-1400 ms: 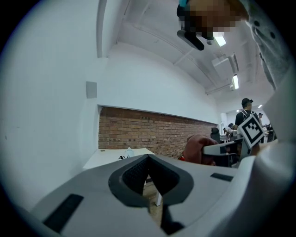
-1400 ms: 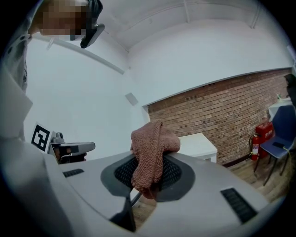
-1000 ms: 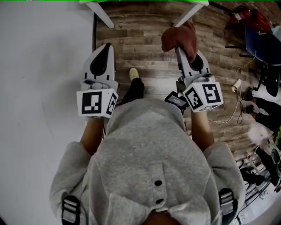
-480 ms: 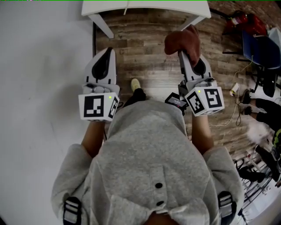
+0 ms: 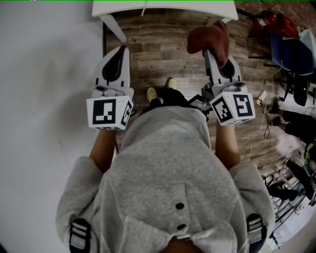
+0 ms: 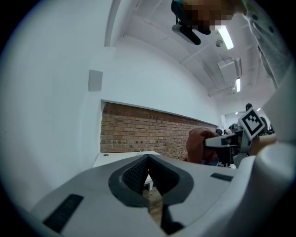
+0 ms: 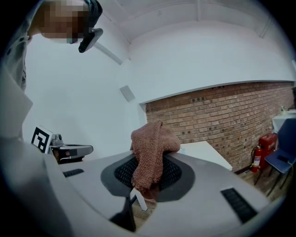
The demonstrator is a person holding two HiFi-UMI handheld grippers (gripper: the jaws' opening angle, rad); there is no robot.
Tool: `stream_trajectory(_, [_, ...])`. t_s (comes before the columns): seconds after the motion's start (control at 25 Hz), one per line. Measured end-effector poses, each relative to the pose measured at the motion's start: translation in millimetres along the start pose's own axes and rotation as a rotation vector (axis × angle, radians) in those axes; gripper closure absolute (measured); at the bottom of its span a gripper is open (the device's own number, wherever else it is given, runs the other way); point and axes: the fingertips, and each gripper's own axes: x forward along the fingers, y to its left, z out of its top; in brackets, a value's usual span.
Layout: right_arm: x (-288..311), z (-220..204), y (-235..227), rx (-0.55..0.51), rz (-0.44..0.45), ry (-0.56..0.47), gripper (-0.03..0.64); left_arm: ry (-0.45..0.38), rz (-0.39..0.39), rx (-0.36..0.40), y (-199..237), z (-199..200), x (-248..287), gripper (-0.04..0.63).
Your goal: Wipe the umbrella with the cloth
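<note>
A reddish-brown cloth [image 5: 209,38] hangs bunched from the tips of my right gripper [image 5: 211,51], which is shut on it. In the right gripper view the cloth [image 7: 150,149] drapes over the closed jaws of the right gripper [image 7: 147,175]. My left gripper [image 5: 121,49] is held level beside it at the left, shut with nothing in it. The left gripper view shows the left gripper [image 6: 148,162] with its jaws together, and the cloth [image 6: 198,144] off to the right. No umbrella shows in any view.
A white table [image 5: 163,7] stands just ahead over the wooden floor [image 5: 158,54], with a white wall [image 5: 44,99] at the left. A brick wall [image 7: 222,115], a red fire extinguisher [image 7: 257,158] and a blue chair [image 7: 283,153] lie to the right. Cables and clutter [image 5: 291,183] sit at right.
Both grippers have moved forward toward the white table, which now shows more at the top. The person's feet have stepped forward. The cloth stays in the right gripper.
</note>
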Motion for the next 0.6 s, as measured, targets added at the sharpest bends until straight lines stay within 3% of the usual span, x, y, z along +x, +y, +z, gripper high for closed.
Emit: stream_trajectory(0.6, [51,6,-30,-0.03,0.002,-0.04,0.535,-0.013,0.007,0.038,22,2,45,0.58])
